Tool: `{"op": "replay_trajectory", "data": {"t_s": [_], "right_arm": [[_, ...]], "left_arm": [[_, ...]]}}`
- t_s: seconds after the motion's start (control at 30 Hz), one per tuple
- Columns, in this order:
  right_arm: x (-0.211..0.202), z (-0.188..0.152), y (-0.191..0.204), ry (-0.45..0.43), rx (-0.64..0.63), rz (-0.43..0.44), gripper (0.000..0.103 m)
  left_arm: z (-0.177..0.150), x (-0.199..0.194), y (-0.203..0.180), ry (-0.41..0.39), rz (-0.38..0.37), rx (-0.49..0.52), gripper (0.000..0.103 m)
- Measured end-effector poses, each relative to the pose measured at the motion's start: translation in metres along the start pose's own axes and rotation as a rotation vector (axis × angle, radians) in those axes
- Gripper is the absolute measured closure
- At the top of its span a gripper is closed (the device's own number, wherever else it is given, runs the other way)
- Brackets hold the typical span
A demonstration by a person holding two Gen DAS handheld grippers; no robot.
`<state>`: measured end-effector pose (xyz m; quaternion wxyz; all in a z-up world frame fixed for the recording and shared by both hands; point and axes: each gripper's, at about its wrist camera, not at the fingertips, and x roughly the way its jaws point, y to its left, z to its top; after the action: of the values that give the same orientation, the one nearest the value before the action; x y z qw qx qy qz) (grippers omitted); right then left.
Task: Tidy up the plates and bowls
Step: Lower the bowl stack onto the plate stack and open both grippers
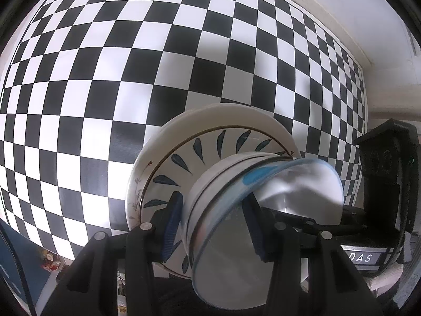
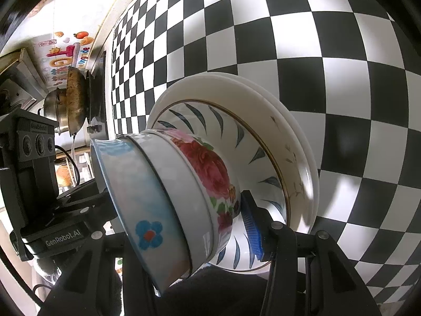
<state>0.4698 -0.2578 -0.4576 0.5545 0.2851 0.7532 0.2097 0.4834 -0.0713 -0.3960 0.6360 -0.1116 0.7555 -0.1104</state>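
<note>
A stack of white plates (image 1: 168, 142) with a blue-leaf plate (image 1: 200, 147) lies on the checkered surface, and nested bowls (image 1: 236, 205) sit on it. My left gripper (image 1: 213, 226) is shut on the rim of the nested bowls, one finger (image 1: 171, 223) outside, one inside. In the right wrist view the same plates (image 2: 289, 131) carry a rose-patterned bowl (image 2: 210, 168) and a blue-flower bowl (image 2: 147, 200) on top. My right gripper (image 2: 184, 231) is shut on the opposite side of the bowls, right finger (image 2: 252, 229) against the rose bowl. The left finger is hidden behind the bowls.
A black and white checkered surface (image 1: 105, 79) fills both views. The other gripper's black body (image 1: 384, 173) shows at the right in the left wrist view and also at the left in the right wrist view (image 2: 31, 158). A pan and a pot (image 2: 71, 102) stand at a stove behind.
</note>
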Motion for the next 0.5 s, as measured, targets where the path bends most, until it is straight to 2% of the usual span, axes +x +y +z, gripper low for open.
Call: {"op": "replay_trajectory", "data": {"t_s": [0.3,0.37,0.43,0.5], "right_arm": [[-0.007,-0.007,0.014,-0.026,-0.014,-0.077,0.053],[-0.012,-0.009,0.019,-0.038,-0.024,-0.094,0.053],[-0.021,-0.012,0.026,-0.062,-0.044,-0.122,0.053],[-0.029,-0.016,0.035,-0.093,-0.076,-0.183,0.053]], "left_arm": [[-0.007,-0.002,-0.008,-0.009,0.085,0.032,0.058],[-0.009,-0.004,-0.008,-0.019,0.097,0.042,0.053],[-0.012,-0.009,-0.009,-0.046,0.111,0.055,0.037],[-0.014,-0.015,-0.010,-0.079,0.134,0.068,0.029]]}}
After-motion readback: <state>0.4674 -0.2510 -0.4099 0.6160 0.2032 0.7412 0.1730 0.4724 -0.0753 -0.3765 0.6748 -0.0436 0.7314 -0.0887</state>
